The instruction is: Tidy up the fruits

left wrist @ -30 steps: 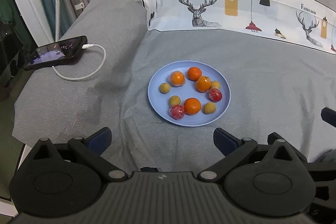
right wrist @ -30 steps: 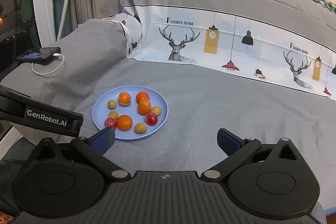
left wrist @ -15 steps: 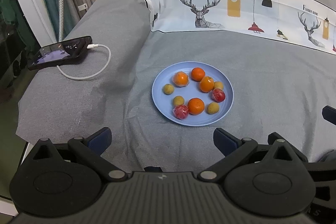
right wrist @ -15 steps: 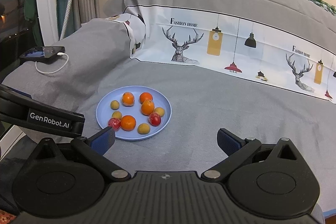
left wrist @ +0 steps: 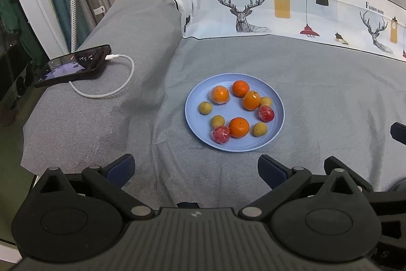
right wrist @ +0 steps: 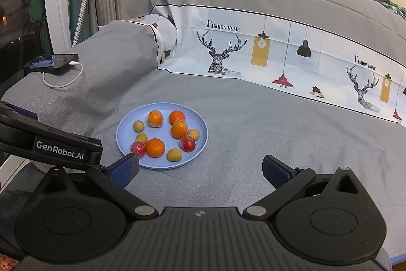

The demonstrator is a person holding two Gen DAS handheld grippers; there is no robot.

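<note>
Both views have shifted slightly relative to the plate (left wrist: 275,118). Left gripper (left wrist: 195,168) and right gripper (right wrist: 200,168) — jaws spread, empty. Fruits (left wrist: 238,127) likely light, round, roll-prone — grip across the widest middle.

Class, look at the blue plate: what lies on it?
On the blue plate lie four orange fruits, four small yellow ones and two wrapped red ones. Whatever is beneath the plate is hidden.

Matt grey woven bedsheet (left wrist: 317,98); smooth matt blue plastic plate (left wrist: 275,133); red fruits (left wrist: 220,134) in glossy clear wrap; glossy phone (left wrist: 73,65) screen.
</note>
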